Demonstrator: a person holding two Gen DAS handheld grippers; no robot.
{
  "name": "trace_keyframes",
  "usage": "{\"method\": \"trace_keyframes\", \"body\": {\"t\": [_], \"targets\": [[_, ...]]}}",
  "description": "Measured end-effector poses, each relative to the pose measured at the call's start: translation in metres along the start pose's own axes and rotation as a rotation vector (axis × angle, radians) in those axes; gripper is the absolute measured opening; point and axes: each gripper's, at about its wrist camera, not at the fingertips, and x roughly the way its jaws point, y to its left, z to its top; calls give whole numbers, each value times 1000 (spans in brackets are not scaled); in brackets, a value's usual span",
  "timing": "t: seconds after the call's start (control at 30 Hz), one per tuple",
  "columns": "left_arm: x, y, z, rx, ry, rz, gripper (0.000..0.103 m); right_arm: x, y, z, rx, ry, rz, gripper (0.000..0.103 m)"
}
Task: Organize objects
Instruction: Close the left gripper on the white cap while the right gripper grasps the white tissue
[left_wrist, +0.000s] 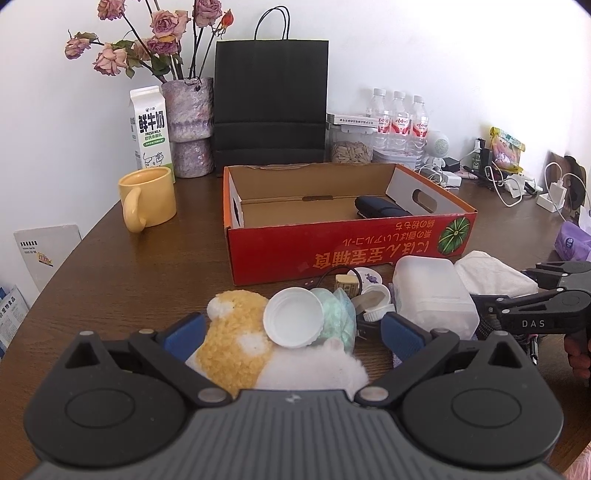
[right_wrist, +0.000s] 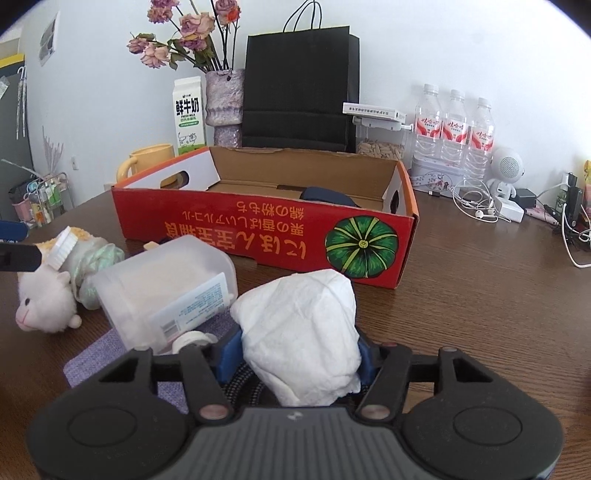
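The right claw (right_wrist: 301, 363) is pinching a crumpled white tissue wad (right_wrist: 303, 328), blue pads pressing on both of its flanks; the wad's long axis is running away from the camera, its rounded end pointing toward the red cardboard box (right_wrist: 266, 236). It is sitting on the tabletop (right_wrist: 480, 295) just in front of that box, beside a tipped translucent plastic container (right_wrist: 162, 291). The left claw (left_wrist: 291, 332) is standing spread, with a yellow-and-white plush toy (left_wrist: 236, 343) lying between its fingers, pads not visibly touching it. A white lid (left_wrist: 293, 317) is resting against the plush. Inside the box a dark blue case (left_wrist: 380, 210) is lying lengthwise along the right wall.
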Motion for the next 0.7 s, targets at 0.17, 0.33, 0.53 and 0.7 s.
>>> {"method": "trace_keyframes", "body": {"t": [0.17, 0.33, 0.53, 0.7], "targets": [[3, 1, -1, -18, -5, -2, 103, -19, 2, -6, 29, -88, -50, 58], [9, -1, -2, -21, 1, 3, 103, -35, 5, -11, 60, -166, -74, 59], [12, -3, -1, -25, -52, 38, 97, -33, 9, -15, 44, -170, -90, 59], [19, -2, -3, -28, -66, 24, 76, -34, 7, -16, 58, -171, -90, 60]]}}
